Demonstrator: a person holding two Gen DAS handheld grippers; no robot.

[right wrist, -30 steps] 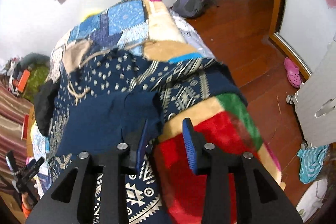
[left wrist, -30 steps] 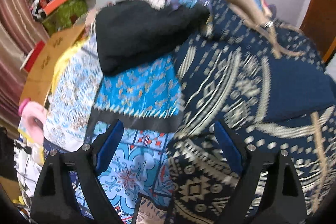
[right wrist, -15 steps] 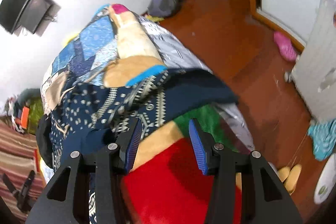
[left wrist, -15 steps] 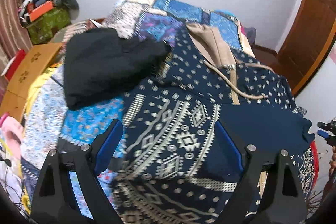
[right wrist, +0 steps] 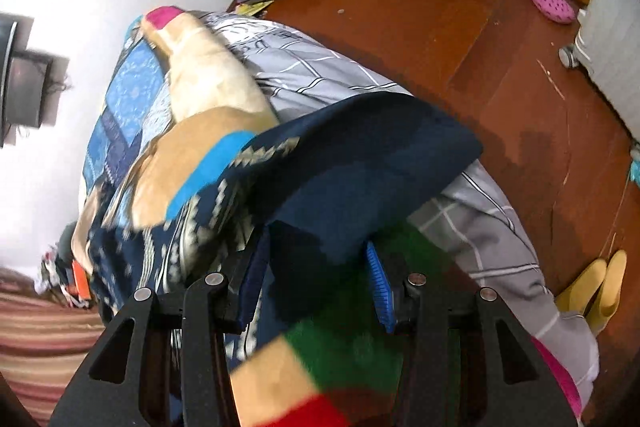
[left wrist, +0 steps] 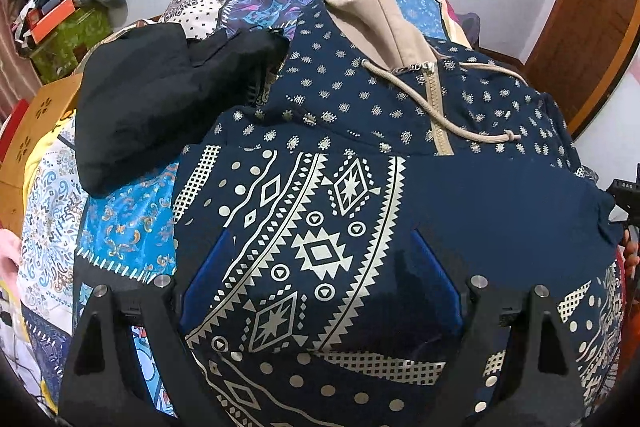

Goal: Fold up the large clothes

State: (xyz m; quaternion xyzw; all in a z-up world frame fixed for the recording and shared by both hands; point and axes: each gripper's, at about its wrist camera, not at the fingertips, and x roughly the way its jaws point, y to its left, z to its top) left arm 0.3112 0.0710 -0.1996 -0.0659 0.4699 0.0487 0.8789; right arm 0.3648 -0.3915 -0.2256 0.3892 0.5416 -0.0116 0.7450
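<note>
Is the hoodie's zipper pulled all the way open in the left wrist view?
No, the zipper is closed, its pull up at the tan hood of the navy hoodie.

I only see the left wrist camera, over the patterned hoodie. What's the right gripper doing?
Observer: The right gripper straddles the hoodie's navy edge, jaws apart.
Operator: What's under that edge?
Observer: A grey checked sheet, hanging down the side.
Operator: Any obstacles nearby?
Observer: Yellow slippers lie below, beside that sheet.
</note>
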